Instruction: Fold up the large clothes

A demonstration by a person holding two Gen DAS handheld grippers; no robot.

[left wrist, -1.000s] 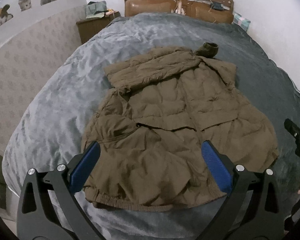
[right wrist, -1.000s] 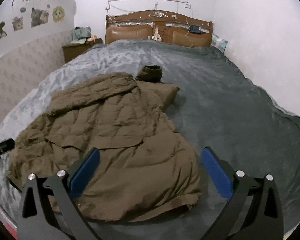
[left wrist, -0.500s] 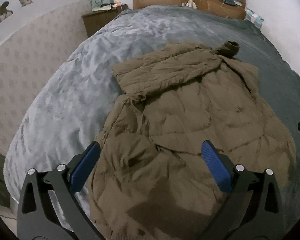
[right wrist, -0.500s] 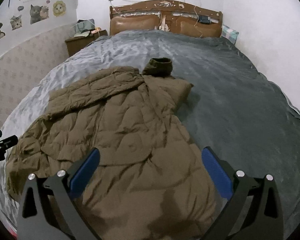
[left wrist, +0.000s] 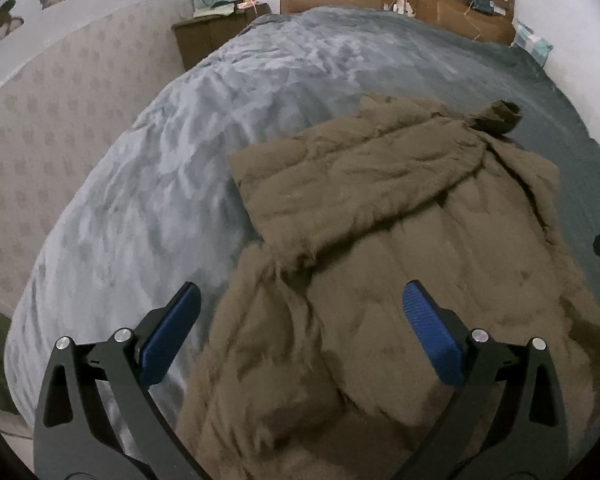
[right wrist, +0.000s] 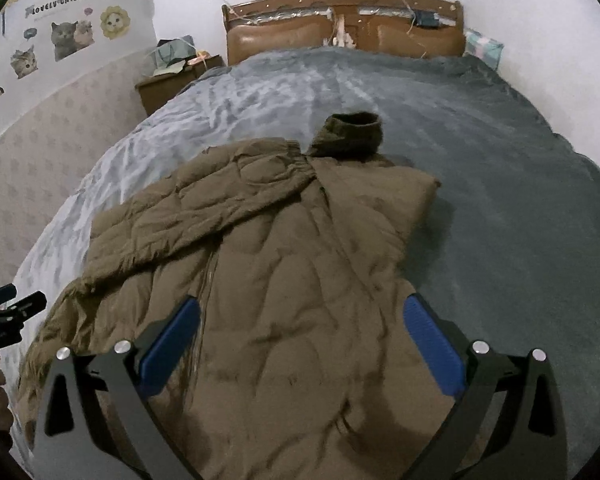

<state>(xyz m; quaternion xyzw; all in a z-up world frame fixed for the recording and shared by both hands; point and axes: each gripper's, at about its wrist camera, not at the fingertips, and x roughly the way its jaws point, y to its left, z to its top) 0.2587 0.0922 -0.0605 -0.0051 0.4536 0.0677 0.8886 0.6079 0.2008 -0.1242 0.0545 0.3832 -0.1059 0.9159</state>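
a grey blanket (right wrist: 500, 184) covers the bed, and beyond both grippers stand a carved wooden headboard (right wrist: 344, 20) and a bedside cabinet (right wrist: 164, 88) by the patterned wall. cat stickers (right wrist: 66, 38) sit under the words "lovely cats". the brown padded jacket (right wrist: 292, 280) lies spread on the blanket just ahead of and beneath the left gripper (left wrist: 300, 320) and right gripper (right wrist: 300, 320), both gaping wide and holding nothing.
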